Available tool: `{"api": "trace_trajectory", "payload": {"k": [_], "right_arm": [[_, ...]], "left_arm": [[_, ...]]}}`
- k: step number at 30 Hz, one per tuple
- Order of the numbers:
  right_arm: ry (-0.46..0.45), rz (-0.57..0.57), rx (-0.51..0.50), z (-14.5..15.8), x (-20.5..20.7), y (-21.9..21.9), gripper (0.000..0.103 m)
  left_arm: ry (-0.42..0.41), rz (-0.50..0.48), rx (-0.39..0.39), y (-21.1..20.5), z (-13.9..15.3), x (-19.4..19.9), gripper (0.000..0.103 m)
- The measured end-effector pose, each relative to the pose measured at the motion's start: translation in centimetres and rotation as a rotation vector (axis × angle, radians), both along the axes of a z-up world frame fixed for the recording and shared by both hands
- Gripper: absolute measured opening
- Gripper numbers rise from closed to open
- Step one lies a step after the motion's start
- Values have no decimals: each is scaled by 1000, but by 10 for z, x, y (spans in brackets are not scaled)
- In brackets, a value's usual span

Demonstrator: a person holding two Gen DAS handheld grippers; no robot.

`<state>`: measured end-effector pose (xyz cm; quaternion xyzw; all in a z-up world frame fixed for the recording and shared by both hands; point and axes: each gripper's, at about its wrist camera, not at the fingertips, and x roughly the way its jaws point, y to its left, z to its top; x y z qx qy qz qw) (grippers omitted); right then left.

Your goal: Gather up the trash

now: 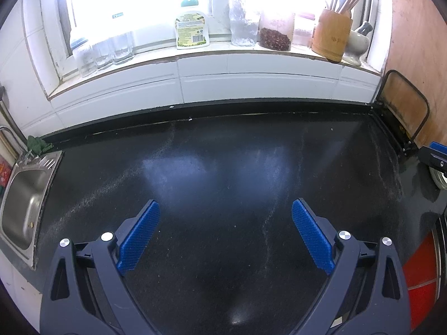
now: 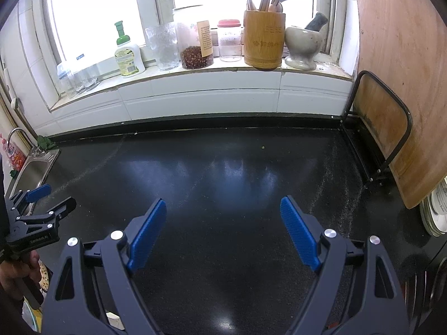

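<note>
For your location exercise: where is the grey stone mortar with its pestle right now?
The grey stone mortar stands at the right end of the windowsill in the right wrist view, just right of the bamboo utensil holder.

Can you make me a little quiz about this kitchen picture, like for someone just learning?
1. True or false: the right hand-held gripper is squeezing a piece of trash.
2. What stands on the windowsill right beside the stone bowl?
A. a wooden cup full of sticks
B. a kettle
C. a toaster
3. Fill in: at the left end of the black counter there is a metal ____.

Key
1. False. Both the right and the left hand-held gripper are wide open with nothing between their blue pads.
2. A, the wooden cup.
3. Sink.
</note>
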<state>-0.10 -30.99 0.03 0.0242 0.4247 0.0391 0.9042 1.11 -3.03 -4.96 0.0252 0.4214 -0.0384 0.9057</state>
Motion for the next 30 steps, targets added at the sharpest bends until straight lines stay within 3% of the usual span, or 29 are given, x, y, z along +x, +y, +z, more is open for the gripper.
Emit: {"api": "trace_trajectory", "payload": {"k": [30], "right_arm": [[20, 33, 2, -9, 15, 14, 81]], "left_arm": [[22, 25, -4, 13, -5, 8, 93]]}}
